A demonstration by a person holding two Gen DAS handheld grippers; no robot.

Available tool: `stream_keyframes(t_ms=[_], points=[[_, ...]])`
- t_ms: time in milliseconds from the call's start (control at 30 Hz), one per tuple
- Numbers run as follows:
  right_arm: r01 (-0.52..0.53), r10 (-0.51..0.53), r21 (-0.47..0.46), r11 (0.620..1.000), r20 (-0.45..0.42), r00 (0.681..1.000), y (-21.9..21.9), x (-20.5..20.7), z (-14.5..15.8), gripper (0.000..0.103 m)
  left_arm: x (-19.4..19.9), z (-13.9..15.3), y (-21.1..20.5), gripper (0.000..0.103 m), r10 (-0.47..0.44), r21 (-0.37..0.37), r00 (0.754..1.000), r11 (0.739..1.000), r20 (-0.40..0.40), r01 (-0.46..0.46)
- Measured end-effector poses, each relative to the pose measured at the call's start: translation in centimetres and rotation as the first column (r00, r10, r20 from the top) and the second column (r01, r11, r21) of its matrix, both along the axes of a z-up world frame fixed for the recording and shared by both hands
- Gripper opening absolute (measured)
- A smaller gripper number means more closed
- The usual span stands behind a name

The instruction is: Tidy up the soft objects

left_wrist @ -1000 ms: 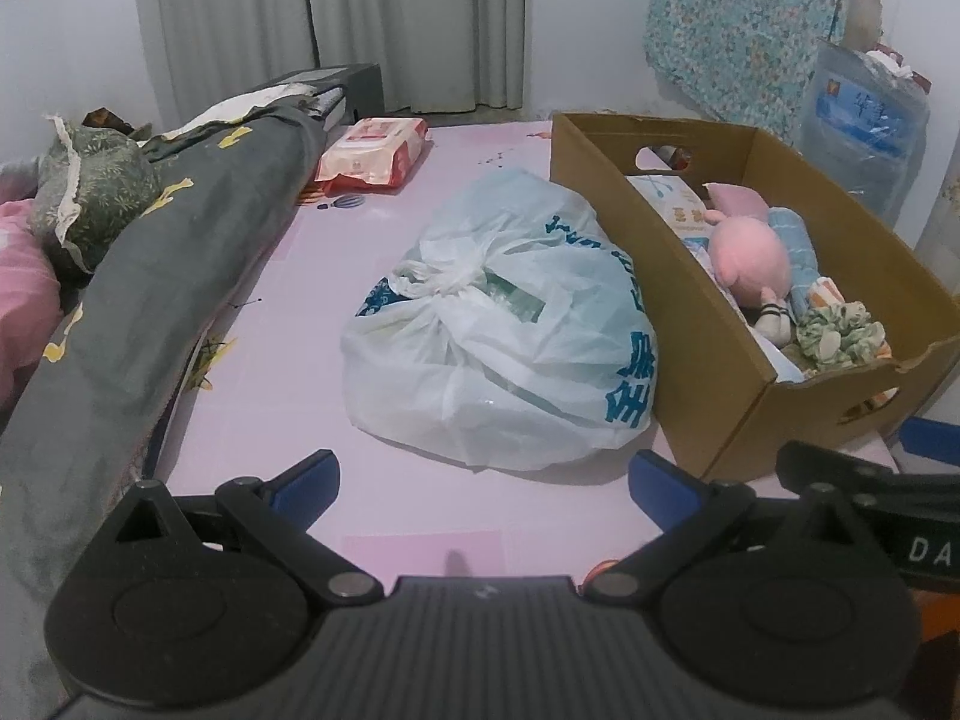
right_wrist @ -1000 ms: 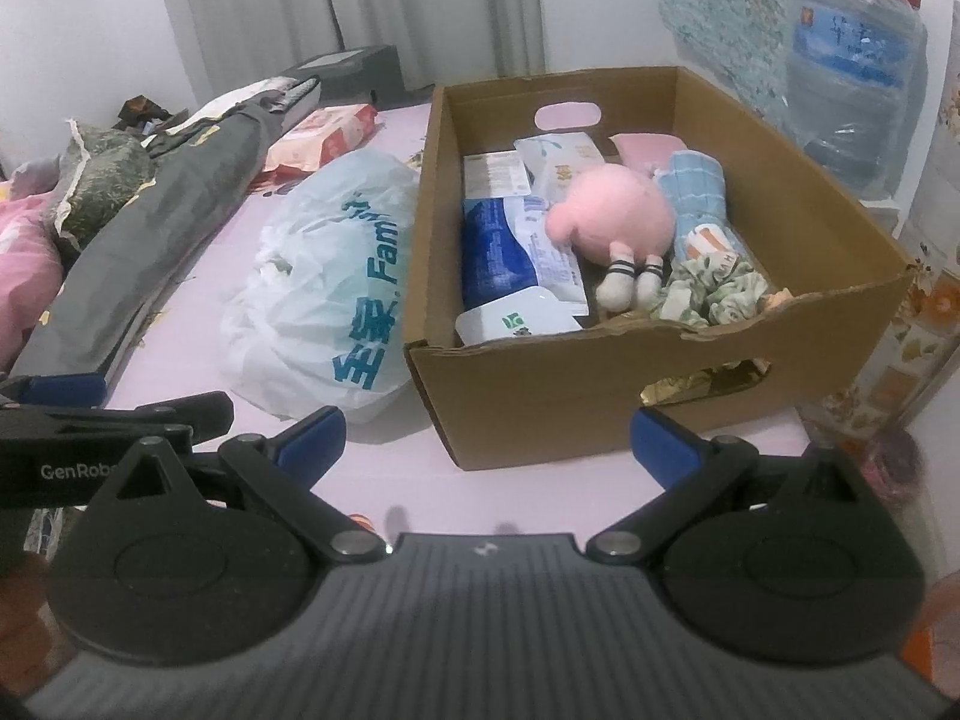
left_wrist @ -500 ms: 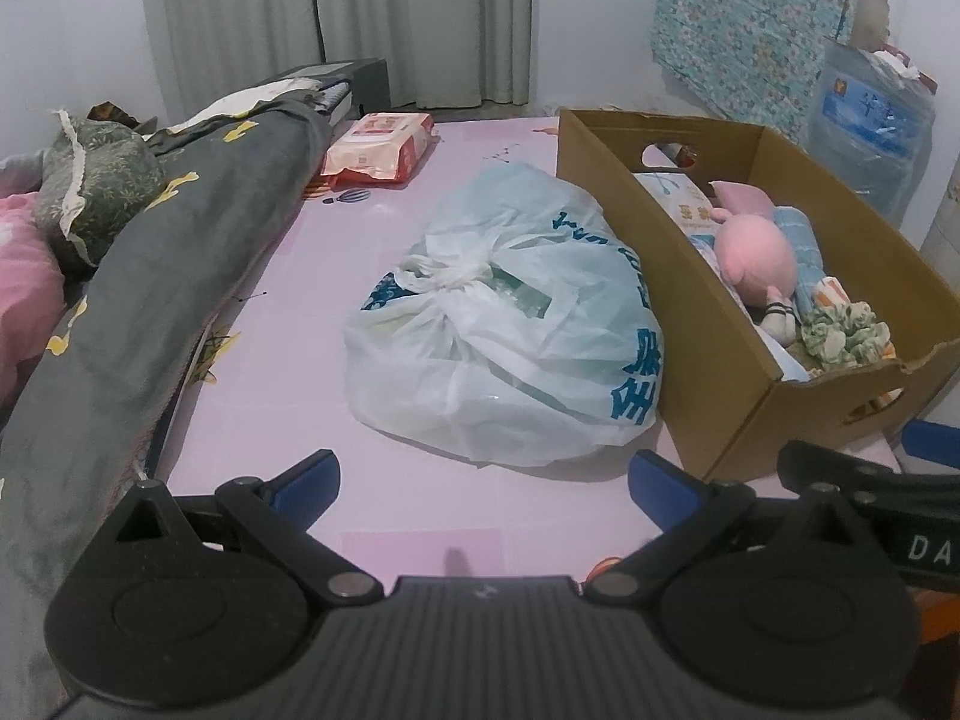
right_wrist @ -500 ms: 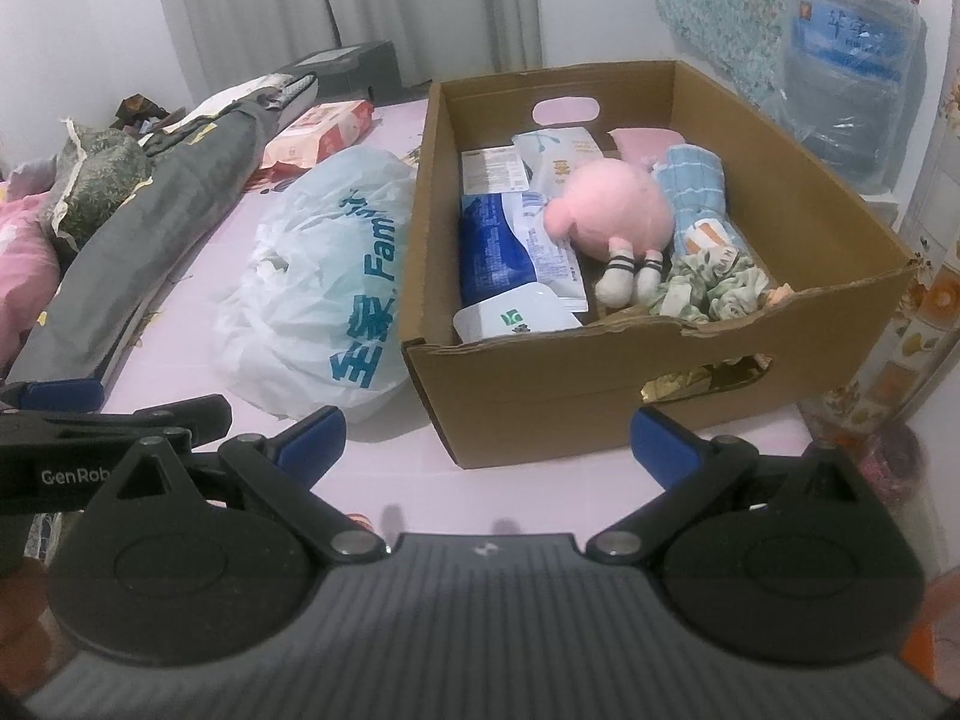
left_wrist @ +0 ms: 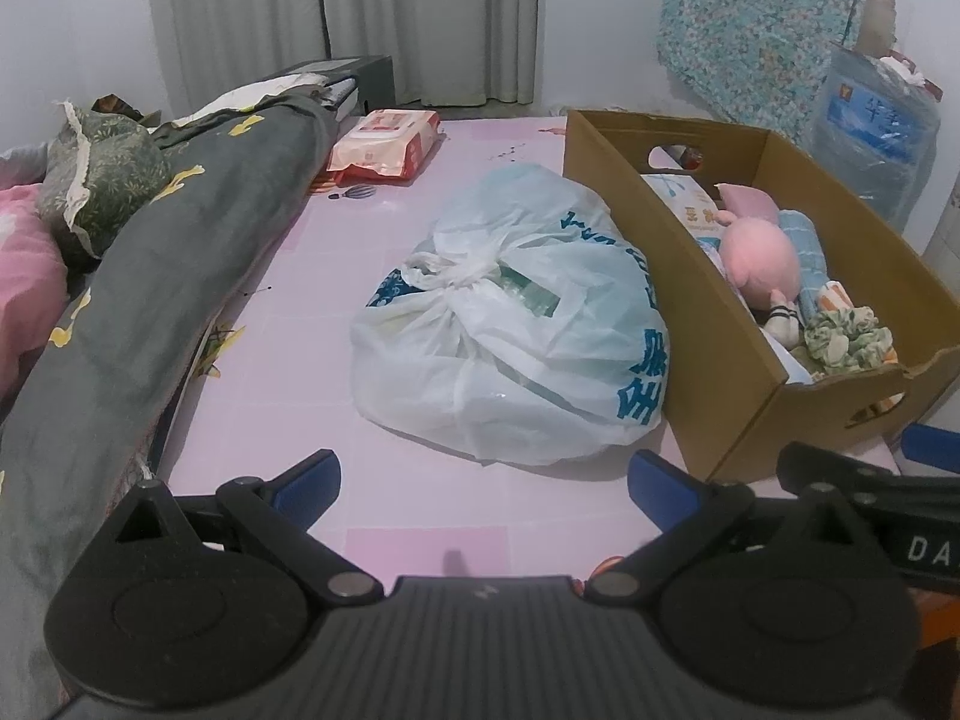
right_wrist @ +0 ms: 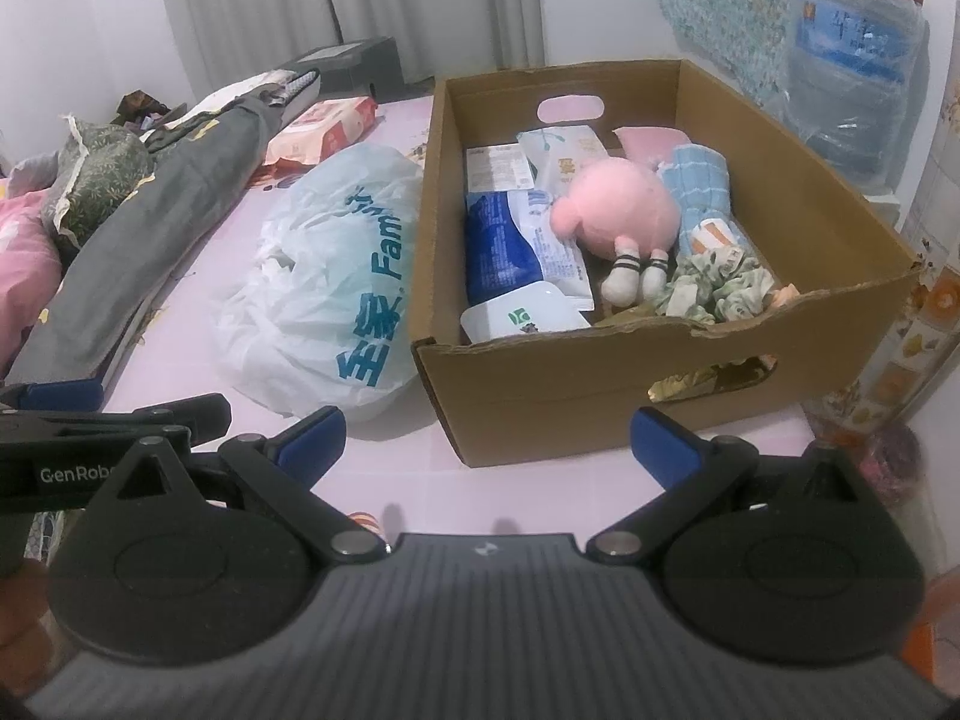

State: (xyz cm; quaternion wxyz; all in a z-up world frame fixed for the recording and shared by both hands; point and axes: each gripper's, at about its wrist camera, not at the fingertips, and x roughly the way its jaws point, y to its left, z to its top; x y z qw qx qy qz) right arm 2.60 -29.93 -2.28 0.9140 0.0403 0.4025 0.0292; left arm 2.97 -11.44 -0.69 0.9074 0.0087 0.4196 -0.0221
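I hold both the left gripper [left_wrist: 483, 474] and right gripper [right_wrist: 487, 438] spread wide and empty, between picks I judge, the knotted plastic bag [left_wrist: 516, 324] ahead of my left fingers looking next for the cardboard box [right_wrist: 600, 378]

Can't really tell what's inside the knotted plastic bag [left_wrist: 516, 324], just some dark blue and green showing through the film. In the left wrist view the cardboard box [left_wrist: 714, 324] wall hides most of what's in it, and the plush toy [left_wrist: 759, 258] only partly shows. The water jug [right_wrist: 852, 84] label is too blurry to read. The pink bedding [left_wrist: 24, 276] is cut off at the left edge.
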Motion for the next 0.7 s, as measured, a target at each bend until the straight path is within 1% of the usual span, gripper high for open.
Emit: stream_keyframes(t_ms=[700], points=[[-0.012,0.012,-0.018,1.000,0.001,1.000,0.04,0.30,0.49,0.102,0.08,0.19,-0.04,0.102,0.004,-0.010,1.000,1.000,-0.004,-0.004]])
